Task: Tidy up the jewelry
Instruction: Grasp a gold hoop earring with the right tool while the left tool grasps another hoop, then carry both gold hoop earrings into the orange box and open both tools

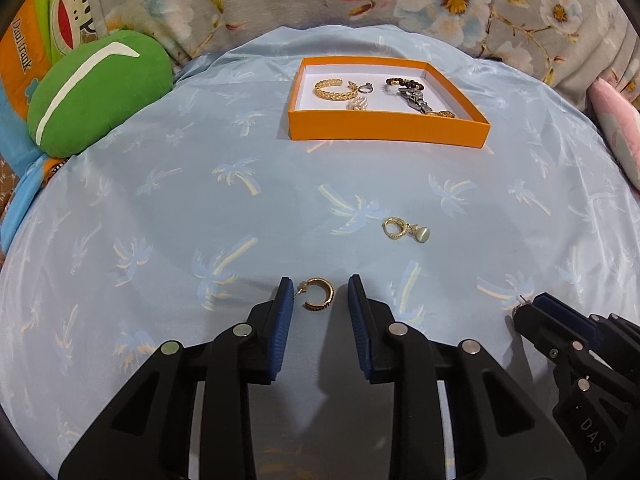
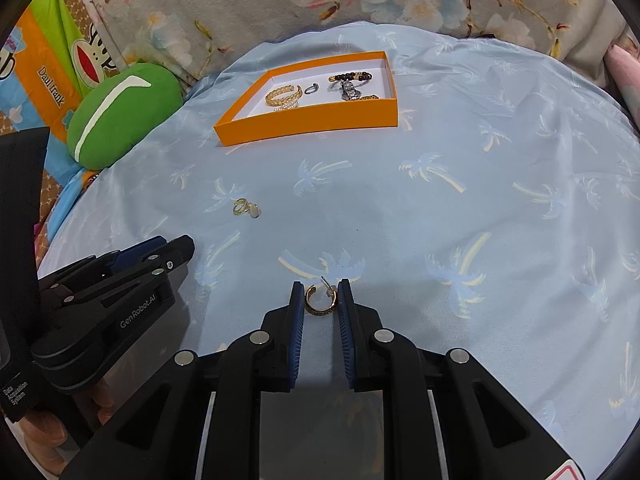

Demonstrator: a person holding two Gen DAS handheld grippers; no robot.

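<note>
Near edge of the cloth (image 1: 160, 208): both grippers
Left gripper (image 1: 320, 292): jaws apart around a gold hoop earring (image 1: 319, 294), post against the left pad, right pad clear
Right gripper (image 2: 320, 294): pinching a second hoop earring (image 2: 320, 299)
Cloth middle: drop earring (image 1: 404, 230)
Far edge: orange tray (image 1: 384, 132) with bracelets

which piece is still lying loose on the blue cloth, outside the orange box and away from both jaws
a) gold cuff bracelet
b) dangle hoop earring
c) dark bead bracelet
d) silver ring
b: the dangle hoop earring lies alone on the cloth, while the others sit inside the orange box.
</note>
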